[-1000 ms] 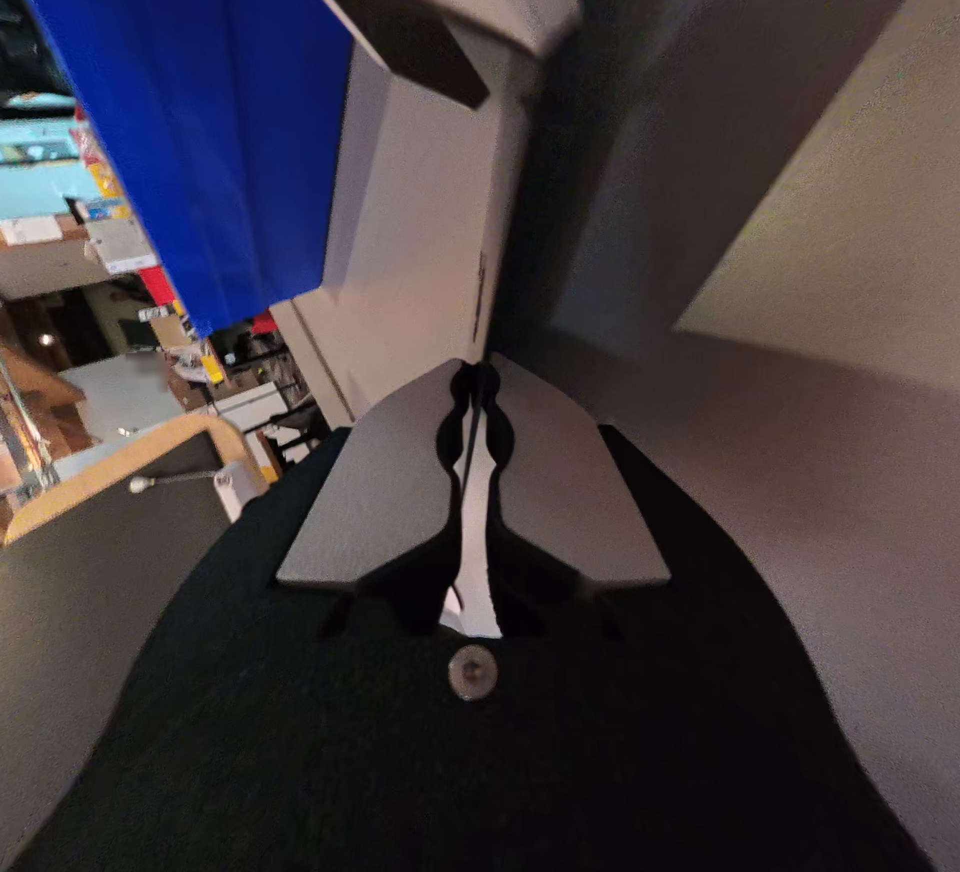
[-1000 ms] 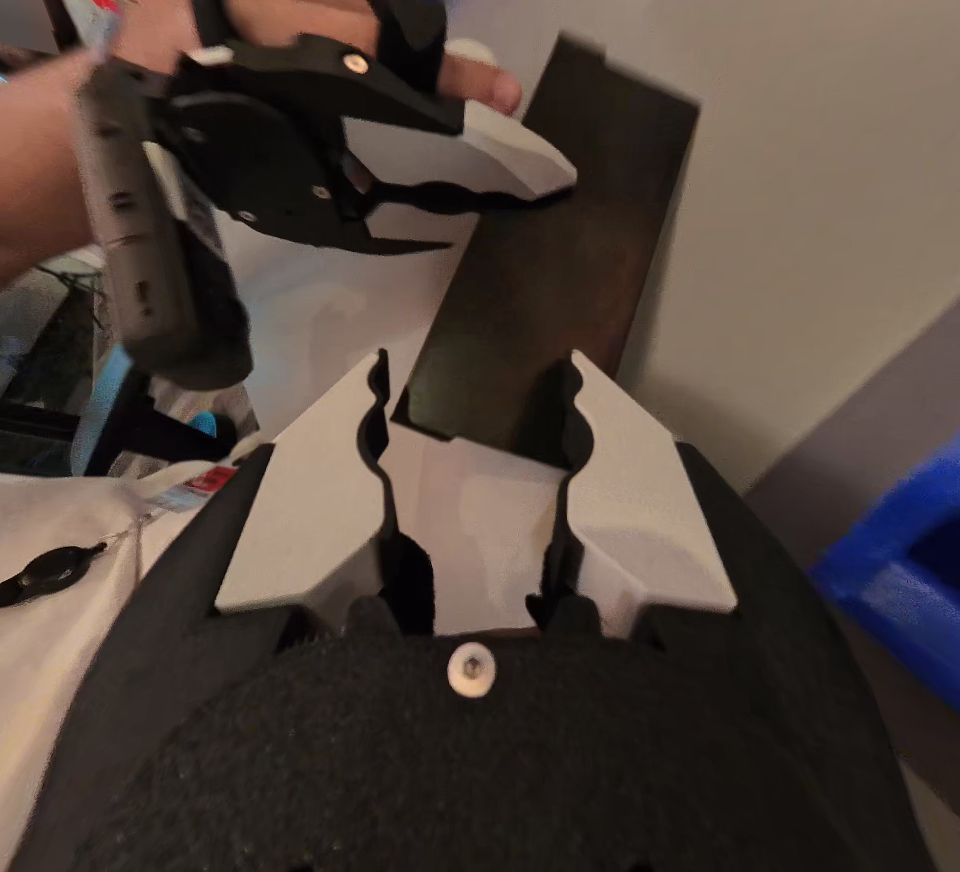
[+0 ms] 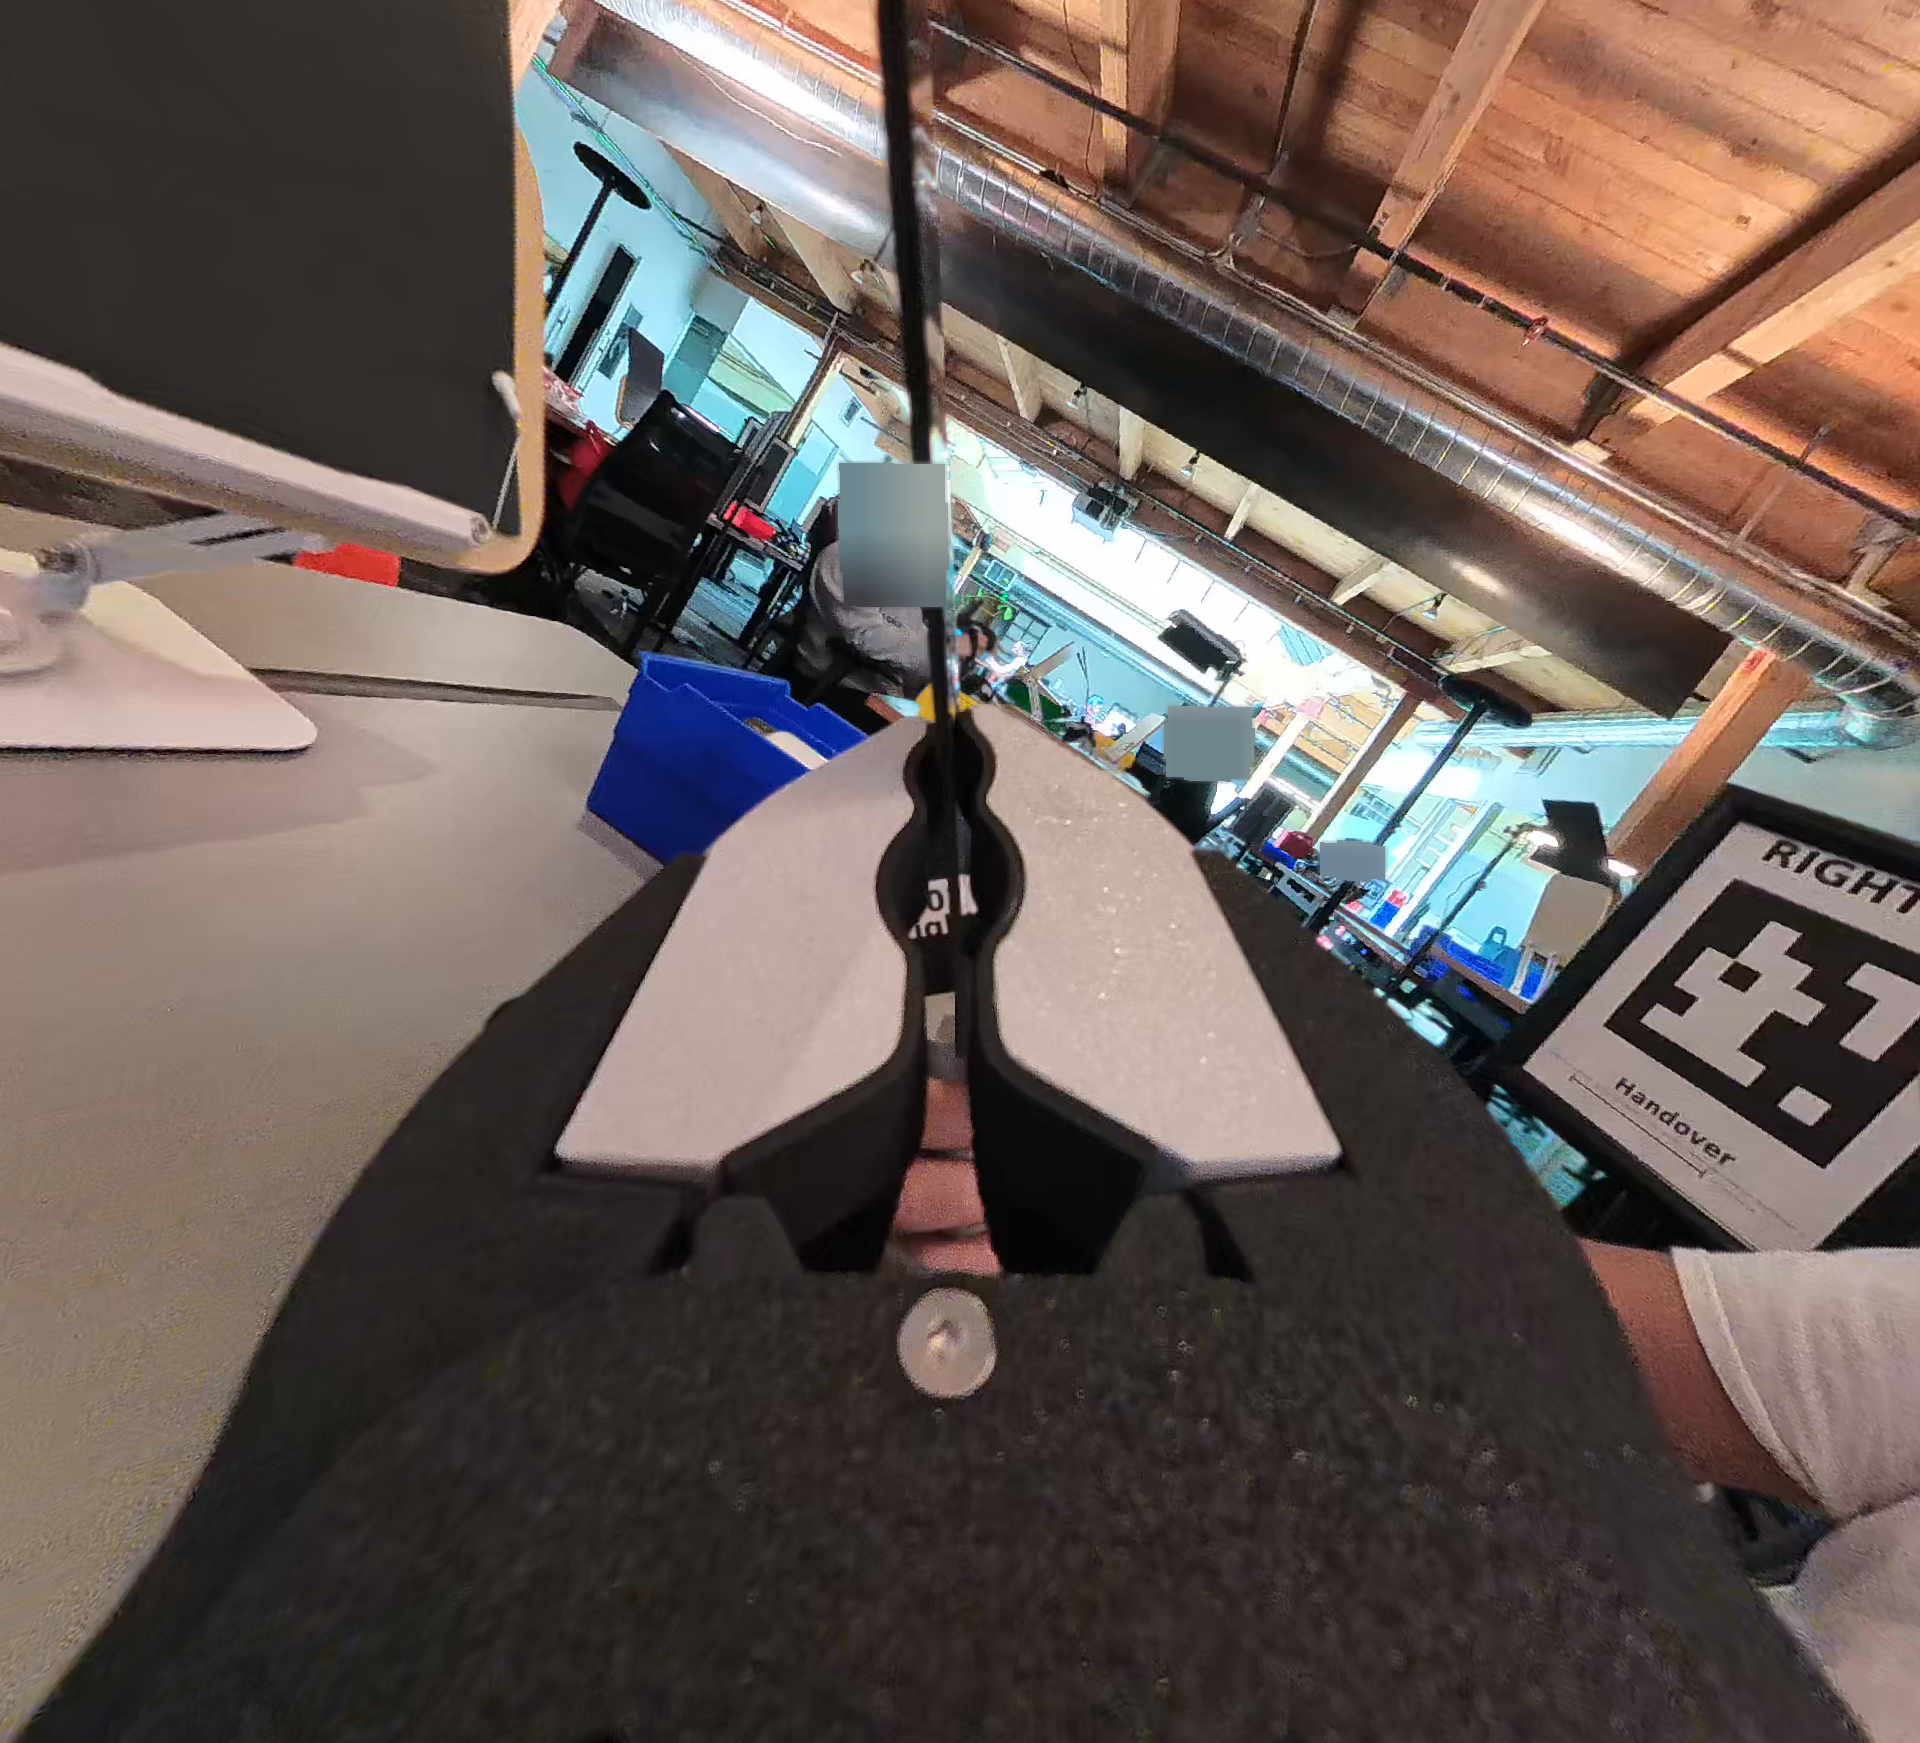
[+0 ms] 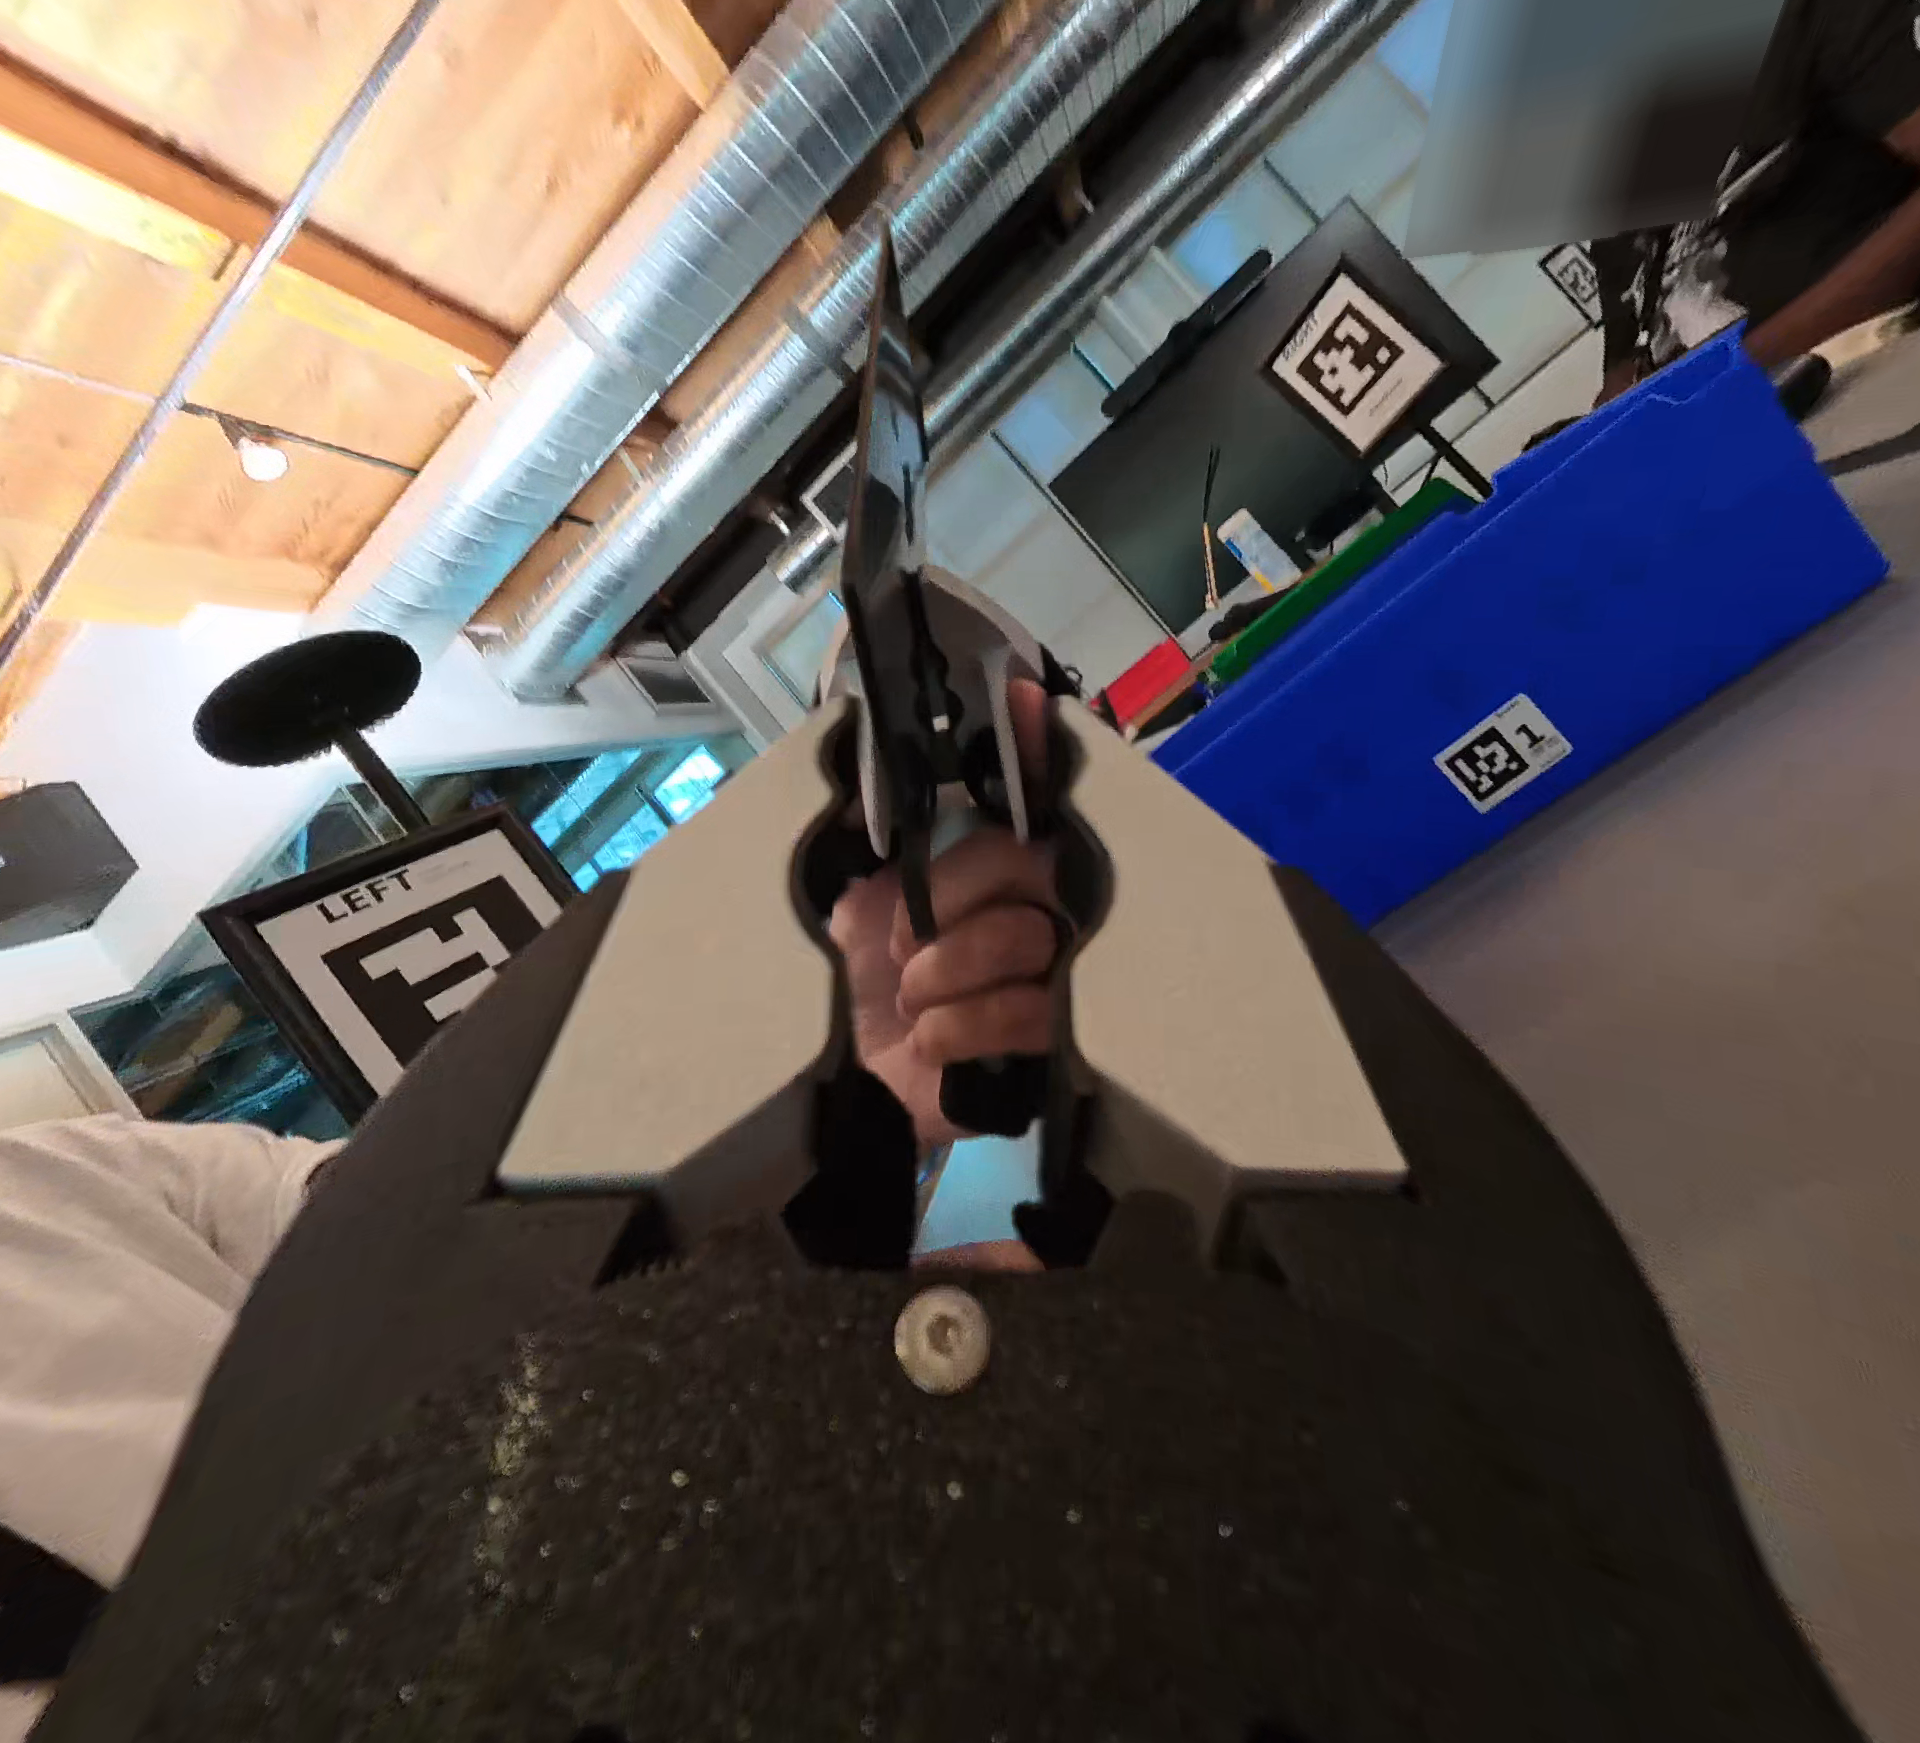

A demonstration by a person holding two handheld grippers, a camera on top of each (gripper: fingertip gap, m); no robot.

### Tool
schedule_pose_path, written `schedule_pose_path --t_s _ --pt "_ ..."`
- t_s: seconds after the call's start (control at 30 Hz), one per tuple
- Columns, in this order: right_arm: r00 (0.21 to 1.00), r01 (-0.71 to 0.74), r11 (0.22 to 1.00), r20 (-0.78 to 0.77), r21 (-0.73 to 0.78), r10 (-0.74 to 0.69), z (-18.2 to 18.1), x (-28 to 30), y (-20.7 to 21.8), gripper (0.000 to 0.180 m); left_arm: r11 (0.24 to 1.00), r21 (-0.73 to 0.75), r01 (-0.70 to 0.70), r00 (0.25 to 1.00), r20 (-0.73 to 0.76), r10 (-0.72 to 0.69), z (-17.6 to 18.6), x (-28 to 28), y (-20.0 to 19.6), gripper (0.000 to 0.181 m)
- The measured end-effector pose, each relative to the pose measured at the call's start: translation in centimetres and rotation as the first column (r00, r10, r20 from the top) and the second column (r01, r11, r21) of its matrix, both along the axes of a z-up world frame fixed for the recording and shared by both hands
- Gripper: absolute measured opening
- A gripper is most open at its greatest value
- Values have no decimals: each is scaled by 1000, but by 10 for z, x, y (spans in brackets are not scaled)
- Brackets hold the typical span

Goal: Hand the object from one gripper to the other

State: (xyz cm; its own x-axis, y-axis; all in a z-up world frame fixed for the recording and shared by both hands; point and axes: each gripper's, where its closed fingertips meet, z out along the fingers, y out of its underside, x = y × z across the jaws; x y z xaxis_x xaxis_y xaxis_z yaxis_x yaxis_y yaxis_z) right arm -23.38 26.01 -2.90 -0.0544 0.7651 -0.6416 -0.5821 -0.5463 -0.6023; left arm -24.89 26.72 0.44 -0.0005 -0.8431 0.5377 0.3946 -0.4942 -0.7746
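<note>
Black plate (image 3: 902, 239): a thin, flat, dark thing seen edge-on, rising from between the fingers of the left hand-held gripper toward the ceiling; in the right wrist view (image 4: 883, 488) it is standing up in the air ahead of the right hand-held gripper.
Left hand-held gripper (image 3: 948, 758): its two grey fingers are pressing together on the plate's lower end, holding it off the surface; in the right wrist view (image 4: 940, 654) it is showing farther off, facing the camera.
Right hand-held gripper (image 4: 948, 748): its fingers are standing apart with nothing between them, framing the plate's lower end without touching it.
Hand (image 4: 956, 976): gripping the handle of the left hand-held gripper.
Surface (image 3: 208, 966): grey, lying below and to the left.
Blue bin (image 4: 1558, 696): sitting on the surface, to the right of the handover.
Marker boards (image 3: 1787, 1018): framed black-and-white pattern cards standing behind.
</note>
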Motion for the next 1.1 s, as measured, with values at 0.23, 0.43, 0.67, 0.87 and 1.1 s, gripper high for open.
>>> schedule_pose_path --t_s 0.23,0.43,0.67,0.87,1.1 --pt "989 124 991 80 45 -127 4 20 6 0 995 5 -101 981 -166 101 -25 -4 14 21" --pt "617 414 767 468 490 -633 12 54 13 0 780 323 -537 543 -575 612 -67 -65 76 42" --pt "92 341 460 458 820 -884 17 84 10 1 687 558 -465 335 -607 720 -73 -68 79 43" --pt "270 97 516 476 851 -837 29 49 -10 1 699 658 -282 368 -598 712 -76 -37 59 43" --pt "197 -372 582 674 723 -712 7 33 -44 1 722 683 112 480 -674 562 -93 -3 12 57"
